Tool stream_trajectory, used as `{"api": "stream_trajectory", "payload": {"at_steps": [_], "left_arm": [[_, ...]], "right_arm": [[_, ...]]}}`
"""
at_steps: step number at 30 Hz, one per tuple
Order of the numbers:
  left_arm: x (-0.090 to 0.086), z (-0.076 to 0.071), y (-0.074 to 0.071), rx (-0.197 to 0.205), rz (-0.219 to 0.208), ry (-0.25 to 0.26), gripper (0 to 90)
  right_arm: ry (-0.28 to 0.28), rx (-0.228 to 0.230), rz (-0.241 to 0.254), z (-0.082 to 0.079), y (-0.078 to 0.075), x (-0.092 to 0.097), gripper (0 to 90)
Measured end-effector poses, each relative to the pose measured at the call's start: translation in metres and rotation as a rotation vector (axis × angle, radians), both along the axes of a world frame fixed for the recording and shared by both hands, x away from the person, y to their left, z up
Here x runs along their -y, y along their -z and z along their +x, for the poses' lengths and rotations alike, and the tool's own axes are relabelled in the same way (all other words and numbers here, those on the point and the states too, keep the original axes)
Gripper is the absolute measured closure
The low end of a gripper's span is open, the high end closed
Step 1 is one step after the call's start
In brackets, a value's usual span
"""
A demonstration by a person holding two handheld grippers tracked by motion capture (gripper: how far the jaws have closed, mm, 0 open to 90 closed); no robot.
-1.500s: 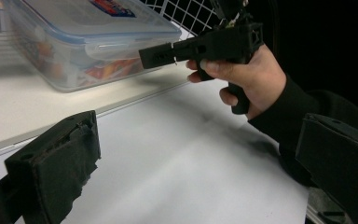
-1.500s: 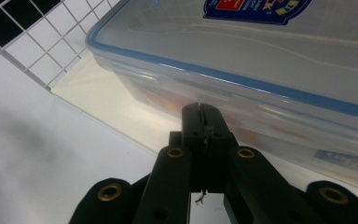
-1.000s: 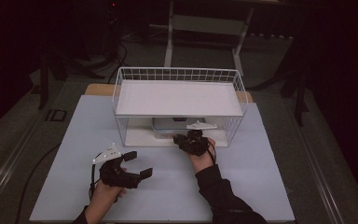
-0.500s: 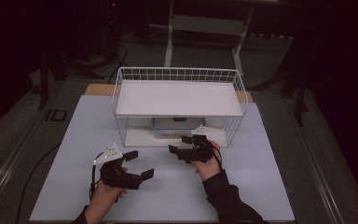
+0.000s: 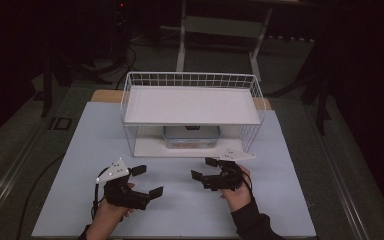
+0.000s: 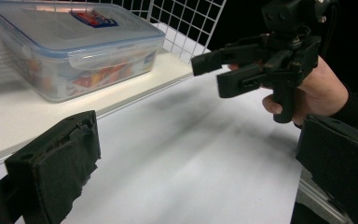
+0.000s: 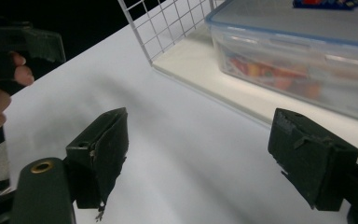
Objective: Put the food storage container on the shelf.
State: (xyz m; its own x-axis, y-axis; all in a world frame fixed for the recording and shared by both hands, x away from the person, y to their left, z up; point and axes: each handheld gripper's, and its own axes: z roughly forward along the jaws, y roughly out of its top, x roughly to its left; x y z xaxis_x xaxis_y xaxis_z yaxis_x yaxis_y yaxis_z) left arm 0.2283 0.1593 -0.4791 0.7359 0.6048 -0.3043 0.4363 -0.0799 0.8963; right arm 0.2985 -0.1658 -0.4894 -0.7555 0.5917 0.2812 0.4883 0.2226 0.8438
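Observation:
A clear plastic food container [image 5: 191, 136] with a blue-edged lid stands on the lower shelf of a white wire rack [image 5: 192, 105]; food shows through its wall [image 6: 74, 42] [image 7: 298, 51]. My right gripper [image 5: 203, 168] hovers over the white mat just in front of the rack, apart from the container. Its jaws have just been opening and stand open [image 7: 205, 158] with nothing between them. My left gripper [image 5: 147, 181] is low at the front left, open and empty [image 6: 196, 163]. In the left gripper view the right gripper [image 6: 214, 73] points toward the rack.
The rack's upper shelf [image 5: 190, 97] is a bare white board with a wire rim around it. The white mat [image 5: 290, 200] covers the table, with bare room to either side of the hands. Dark floor, cables and a stand lie beyond the table.
The right gripper drew back from the front of the lower shelf toward the person and its jaws spread apart. The left gripper stayed where it was.

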Motion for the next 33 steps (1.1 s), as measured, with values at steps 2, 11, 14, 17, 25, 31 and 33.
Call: {"api": "stream_trajectory", "payload": {"at_steps": [2,11,14,17,25,31,33], "left_arm": [[-0.002,-0.001,0.0,-0.002,-0.002,0.004,0.0],[-0.012,-0.008,0.006,-0.009,0.014,-0.009,0.0],[-0.013,-0.009,0.008,-0.01,0.018,-0.002,0.0],[-0.014,-0.011,0.009,-0.01,0.025,0.002,0.0],[-0.016,-0.013,0.018,-0.019,0.034,0.006,0.0],[-0.012,-0.014,0.022,-0.017,0.05,0.015,0.0],[-0.011,-0.014,0.024,-0.02,0.053,0.024,0.0]], "right_arm": [[0.004,-0.005,0.006,-0.005,0.001,0.006,19.6],[0.025,0.043,-0.033,-0.028,0.002,0.025,19.7],[0.025,0.05,-0.047,-0.034,0.004,0.03,19.6],[0.03,0.05,-0.043,-0.04,0.004,0.037,19.6],[0.051,0.047,-0.043,-0.054,0.006,0.052,19.6],[0.069,0.054,-0.087,-0.061,0.013,0.065,19.6],[0.079,0.05,-0.096,-0.061,0.015,0.069,19.6]]}}
